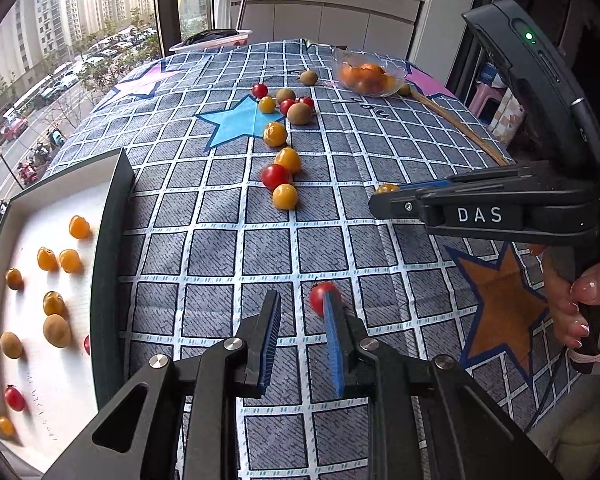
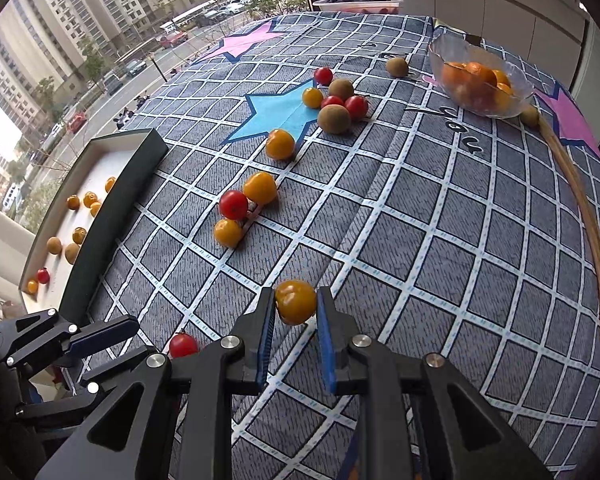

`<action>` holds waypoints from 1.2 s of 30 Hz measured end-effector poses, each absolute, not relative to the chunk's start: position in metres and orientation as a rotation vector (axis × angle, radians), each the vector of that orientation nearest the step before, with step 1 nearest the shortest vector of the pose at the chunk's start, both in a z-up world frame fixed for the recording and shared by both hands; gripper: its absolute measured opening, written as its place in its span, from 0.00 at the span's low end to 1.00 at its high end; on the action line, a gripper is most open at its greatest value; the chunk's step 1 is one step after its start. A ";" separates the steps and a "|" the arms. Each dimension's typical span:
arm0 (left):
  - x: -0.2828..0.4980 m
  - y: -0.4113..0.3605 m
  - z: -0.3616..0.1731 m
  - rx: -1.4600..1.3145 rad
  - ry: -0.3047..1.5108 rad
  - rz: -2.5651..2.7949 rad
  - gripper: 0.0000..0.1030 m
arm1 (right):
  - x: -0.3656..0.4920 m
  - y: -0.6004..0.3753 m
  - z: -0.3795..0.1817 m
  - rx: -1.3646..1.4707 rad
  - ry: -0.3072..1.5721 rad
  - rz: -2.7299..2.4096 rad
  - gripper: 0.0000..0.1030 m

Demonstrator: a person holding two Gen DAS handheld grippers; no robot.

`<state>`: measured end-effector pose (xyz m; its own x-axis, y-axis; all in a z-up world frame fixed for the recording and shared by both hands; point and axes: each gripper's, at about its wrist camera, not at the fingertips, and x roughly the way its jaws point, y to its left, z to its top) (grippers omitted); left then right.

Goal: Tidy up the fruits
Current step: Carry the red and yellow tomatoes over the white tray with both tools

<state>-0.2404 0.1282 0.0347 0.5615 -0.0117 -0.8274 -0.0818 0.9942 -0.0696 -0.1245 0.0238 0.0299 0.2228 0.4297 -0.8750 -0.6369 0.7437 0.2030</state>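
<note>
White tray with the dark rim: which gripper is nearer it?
Left. The left gripper hangs just beside the tray; the right gripper is farther out over the cloth.

Two close downward wrist views, shared tablecloth [image 1: 228, 240]

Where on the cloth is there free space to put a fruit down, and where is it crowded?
Free: the checked cloth between the line of tomatoes and the wooden stick, below the glass bowl. The white tray also has bare floor at its far end. Crowded: around the blue star, where tomatoes and brown fruits cluster.
</note>
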 end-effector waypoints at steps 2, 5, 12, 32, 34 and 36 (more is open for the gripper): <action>-0.241 0.125 0.036 -0.093 0.954 0.052 0.78 | -0.126 0.019 0.031 -0.211 1.123 0.738 0.22; -0.241 0.121 0.037 -0.069 0.900 0.076 0.91 | -0.126 0.013 0.033 -0.199 1.120 0.727 0.22; -0.218 0.116 0.012 -0.055 1.016 0.097 0.64 | -0.127 0.002 0.037 -0.173 1.118 0.716 0.22; -0.251 0.141 0.046 -0.133 0.966 0.072 0.19 | -0.151 0.028 0.056 -0.197 1.094 0.786 0.22; -0.257 0.150 0.052 -0.135 0.955 0.092 0.19 | -0.155 0.035 0.057 -0.210 1.092 0.795 0.22; -0.264 0.160 0.058 -0.137 0.940 0.112 0.19 | -0.158 0.043 0.059 -0.224 1.089 0.806 0.22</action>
<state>-0.2637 0.1601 0.0581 0.5851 0.0361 -0.8102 -0.1554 0.9855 -0.0684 -0.1583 0.0434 0.0592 0.2177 0.4719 -0.8543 -0.6797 0.7015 0.2143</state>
